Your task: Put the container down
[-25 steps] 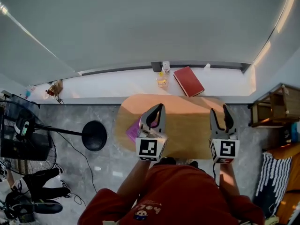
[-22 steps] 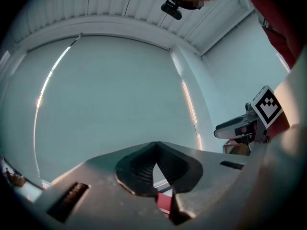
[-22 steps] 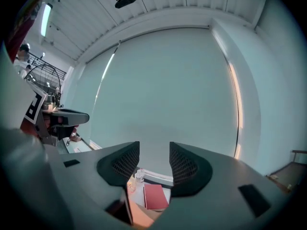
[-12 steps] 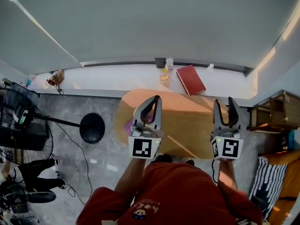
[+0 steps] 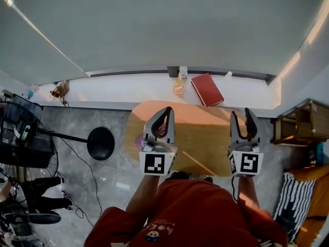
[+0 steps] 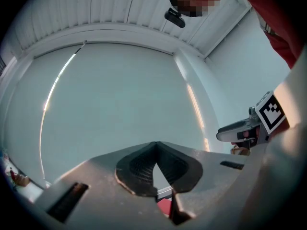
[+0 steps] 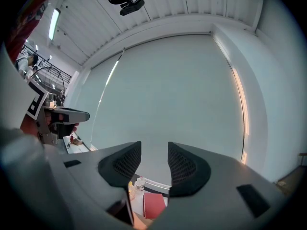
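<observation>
A purple container [image 5: 139, 142] lies on the left part of the round wooden table [image 5: 203, 138], mostly hidden under my left gripper [image 5: 165, 111]. The left gripper hovers above it with its tips touching, shut with nothing between them; the left gripper view [image 6: 154, 145] shows the same closed tips against the pale wall. My right gripper [image 5: 240, 116] is over the table's right side, its jaws apart and closing with nothing between them. The right gripper view [image 7: 154, 152] shows only wall through that gap.
A red book [image 5: 206, 89] and two small bottles [image 5: 178, 86] sit on the white sill [image 5: 128, 92] behind the table. A black lamp base [image 5: 101, 143] stands on the floor to the left. A wooden shelf [image 5: 303, 120] is at the right.
My left gripper has drifted a little left, covering more of the purple container. The right gripper has stayed over the table's right side.
</observation>
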Motion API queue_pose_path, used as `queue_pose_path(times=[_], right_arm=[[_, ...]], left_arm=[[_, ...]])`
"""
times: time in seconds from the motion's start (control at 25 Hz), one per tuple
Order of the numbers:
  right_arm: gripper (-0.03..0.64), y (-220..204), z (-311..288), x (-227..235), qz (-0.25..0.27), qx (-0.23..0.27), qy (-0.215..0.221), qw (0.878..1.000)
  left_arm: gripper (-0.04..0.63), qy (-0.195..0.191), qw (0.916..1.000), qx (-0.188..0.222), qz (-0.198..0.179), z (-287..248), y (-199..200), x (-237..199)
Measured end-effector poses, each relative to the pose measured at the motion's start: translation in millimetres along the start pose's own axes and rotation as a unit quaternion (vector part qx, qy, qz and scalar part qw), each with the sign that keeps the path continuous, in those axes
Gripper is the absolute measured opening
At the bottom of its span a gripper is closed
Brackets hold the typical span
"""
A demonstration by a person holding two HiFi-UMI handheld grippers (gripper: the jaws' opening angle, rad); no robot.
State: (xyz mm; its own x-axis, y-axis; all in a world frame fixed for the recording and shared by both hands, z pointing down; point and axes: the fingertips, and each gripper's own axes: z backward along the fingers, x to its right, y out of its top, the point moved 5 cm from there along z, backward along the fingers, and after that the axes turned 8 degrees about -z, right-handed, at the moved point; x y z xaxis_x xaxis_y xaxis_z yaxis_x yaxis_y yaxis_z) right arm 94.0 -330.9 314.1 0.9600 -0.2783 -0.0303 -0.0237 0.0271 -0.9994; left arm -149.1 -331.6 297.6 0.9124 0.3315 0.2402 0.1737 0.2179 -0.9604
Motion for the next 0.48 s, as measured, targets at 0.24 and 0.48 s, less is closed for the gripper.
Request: queue_pose_path(times=[0.24,0.48], right_arm=[[0.108,-1.9,-4.8,-0.6,0.001,-0.005,-0.009,1.0],[-0.003,-6.8,-4.5,0.9,0.005,-0.013,-0.01,1.0]], left_arm=[[0.006,0.002,1.0,-0.004,0.004,-4.3,-1.4,-3.5],[0.006,-0.005,0.9998,-0.018,0.005,-6.0,-8.4,1.5]])
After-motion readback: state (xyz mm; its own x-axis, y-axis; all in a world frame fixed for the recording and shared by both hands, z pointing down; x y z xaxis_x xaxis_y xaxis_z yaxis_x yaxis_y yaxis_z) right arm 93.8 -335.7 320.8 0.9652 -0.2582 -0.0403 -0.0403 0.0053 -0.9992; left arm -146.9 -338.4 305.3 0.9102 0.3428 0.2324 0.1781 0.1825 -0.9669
